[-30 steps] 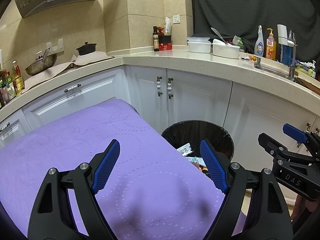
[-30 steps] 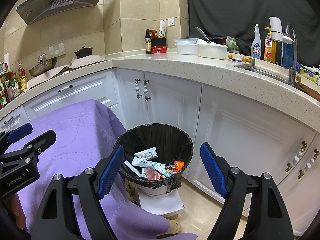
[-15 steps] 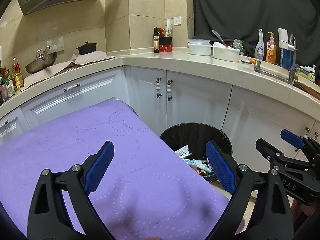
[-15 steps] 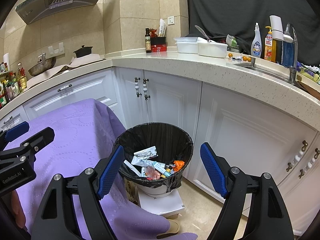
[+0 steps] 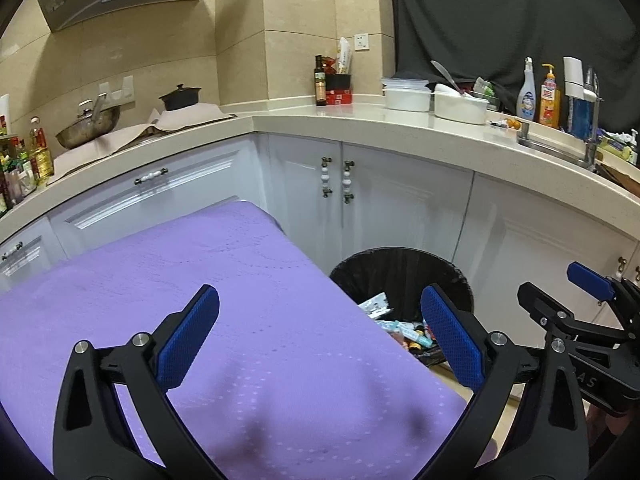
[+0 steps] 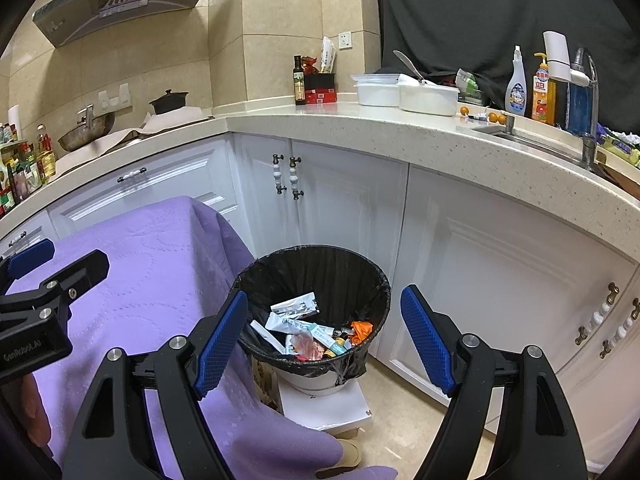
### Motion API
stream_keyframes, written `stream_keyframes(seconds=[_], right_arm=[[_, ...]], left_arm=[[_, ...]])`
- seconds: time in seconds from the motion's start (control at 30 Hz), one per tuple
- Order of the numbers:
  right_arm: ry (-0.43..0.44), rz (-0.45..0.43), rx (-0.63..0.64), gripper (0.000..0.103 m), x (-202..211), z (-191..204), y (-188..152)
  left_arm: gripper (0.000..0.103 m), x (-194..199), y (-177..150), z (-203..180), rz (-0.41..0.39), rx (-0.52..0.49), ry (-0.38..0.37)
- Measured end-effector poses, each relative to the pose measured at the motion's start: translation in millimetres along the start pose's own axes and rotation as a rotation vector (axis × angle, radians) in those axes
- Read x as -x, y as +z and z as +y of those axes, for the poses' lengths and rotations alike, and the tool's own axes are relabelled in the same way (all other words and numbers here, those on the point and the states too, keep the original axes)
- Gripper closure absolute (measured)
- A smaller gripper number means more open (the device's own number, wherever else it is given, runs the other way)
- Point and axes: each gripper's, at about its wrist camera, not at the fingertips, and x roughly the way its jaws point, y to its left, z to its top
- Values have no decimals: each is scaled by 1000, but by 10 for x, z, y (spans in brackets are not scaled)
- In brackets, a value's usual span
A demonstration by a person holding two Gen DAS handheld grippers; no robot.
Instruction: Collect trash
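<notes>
Purple-covered table (image 5: 248, 320) looks bare, and the black-lined bin (image 6: 360, 276) beside it holds the wrappers (image 6: 296, 316). Your left gripper (image 5: 320, 332) has just been spreading, nothing between; right gripper (image 6: 324, 332) gapes empty. Scan before retreating.

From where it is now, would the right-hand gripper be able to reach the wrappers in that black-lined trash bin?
Probably yes. The right gripper is open and empty, aimed down at the trash bin, whose mouth is uncovered. Nothing lies between its fingers and the wrappers; the purple tablecloth hangs to one side.
</notes>
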Motion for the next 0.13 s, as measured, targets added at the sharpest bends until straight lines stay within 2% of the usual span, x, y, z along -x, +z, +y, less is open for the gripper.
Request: stream_keyframes(seconds=[0.13], right_arm=[[17,-2,11,22,0,94,13]], left_arm=[[5,3,-6,153,20,18,19]])
